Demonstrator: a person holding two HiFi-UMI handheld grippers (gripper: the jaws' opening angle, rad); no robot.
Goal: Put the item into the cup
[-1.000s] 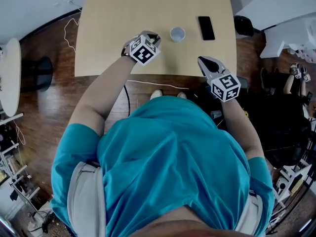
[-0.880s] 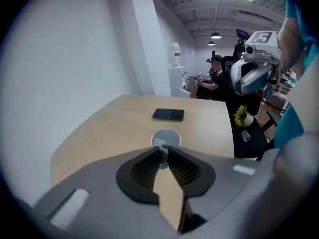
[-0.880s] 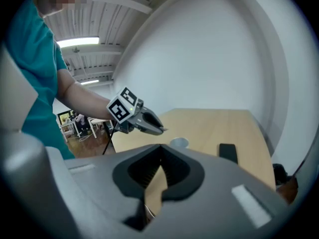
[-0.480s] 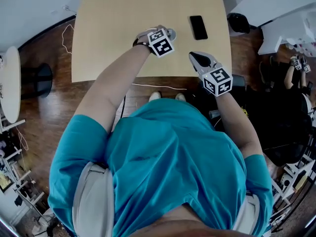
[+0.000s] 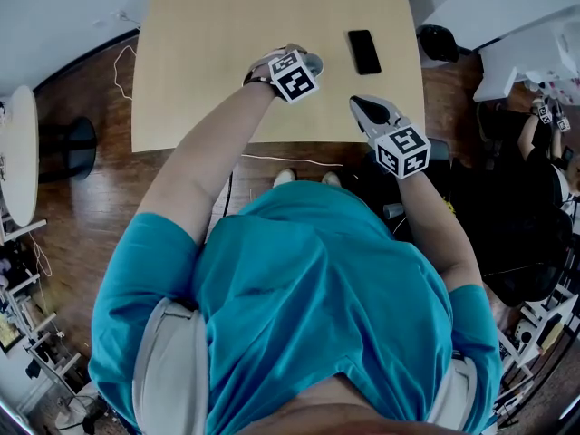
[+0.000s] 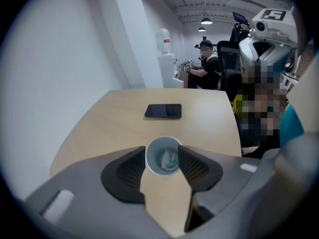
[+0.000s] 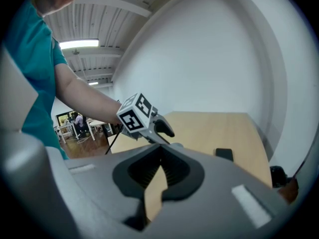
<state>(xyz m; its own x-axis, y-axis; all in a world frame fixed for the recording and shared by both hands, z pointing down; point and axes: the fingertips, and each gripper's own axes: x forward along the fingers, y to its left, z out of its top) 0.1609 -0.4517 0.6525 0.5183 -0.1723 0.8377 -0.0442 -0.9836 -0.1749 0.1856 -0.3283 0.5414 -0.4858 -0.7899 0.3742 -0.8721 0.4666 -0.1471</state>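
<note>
— What did the head view show?
— The left gripper (image 5: 304,60) hung over the middle of the table (image 5: 208,43), with a phone (image 5: 364,51) lying just to its right. The right gripper (image 5: 367,109) was over the table's near edge, well apart from the phone.

— And the left gripper view?
— Its jaws were opening and stood wide, with nothing pressed between the pads. The cup (image 6: 151,158) stood upright on the table, seen in the gap between them. The item (image 6: 168,158), a small crumpled packet, lay inside the cup at the bottom. The phone lay flat beyond the cup.

— The right gripper view?
— Its jaws met at the tips, closed on nothing. Past them the left gripper showed above the table, and the phone lay off to the right.
</note>
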